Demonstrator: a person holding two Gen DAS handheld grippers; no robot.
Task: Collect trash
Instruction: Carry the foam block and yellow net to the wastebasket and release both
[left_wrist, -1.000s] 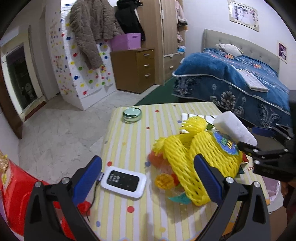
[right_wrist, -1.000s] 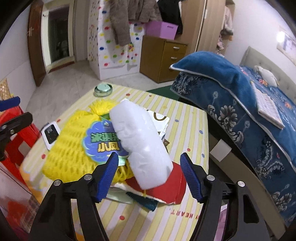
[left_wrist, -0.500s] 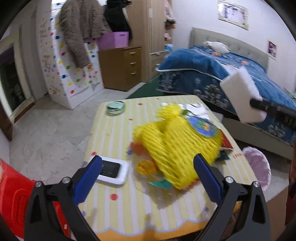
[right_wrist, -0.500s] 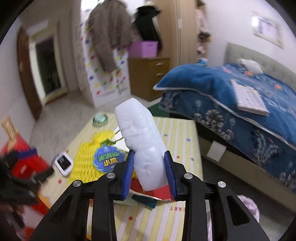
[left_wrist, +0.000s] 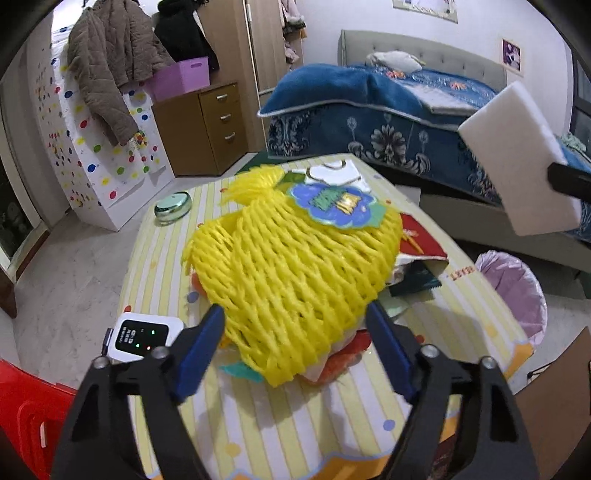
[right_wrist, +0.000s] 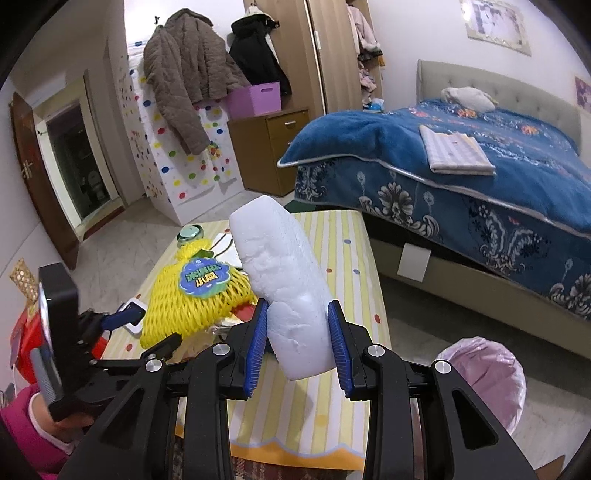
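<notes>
My right gripper (right_wrist: 297, 347) is shut on a white foam block (right_wrist: 284, 284) and holds it up above the table's near right edge; the block also shows in the left wrist view (left_wrist: 517, 158). My left gripper (left_wrist: 295, 350) is open, its fingers on either side of the near end of a yellow foam net (left_wrist: 295, 258) with a blue label, which lies on a heap of wrappers and a red packet (left_wrist: 417, 236) on the striped table (left_wrist: 288, 424). A bin lined with a pink bag (right_wrist: 487, 380) stands on the floor right of the table.
A white device with small lights (left_wrist: 144, 336) lies at the table's left edge. A round green tin (left_wrist: 171, 205) sits at the far left corner. A bed with a blue cover (right_wrist: 461, 177) stands to the right. A red chair (left_wrist: 26, 413) stands at left.
My right gripper closed on the foam block and lifted it off the pile toward the right. My left gripper moved in close around the yellow net.
</notes>
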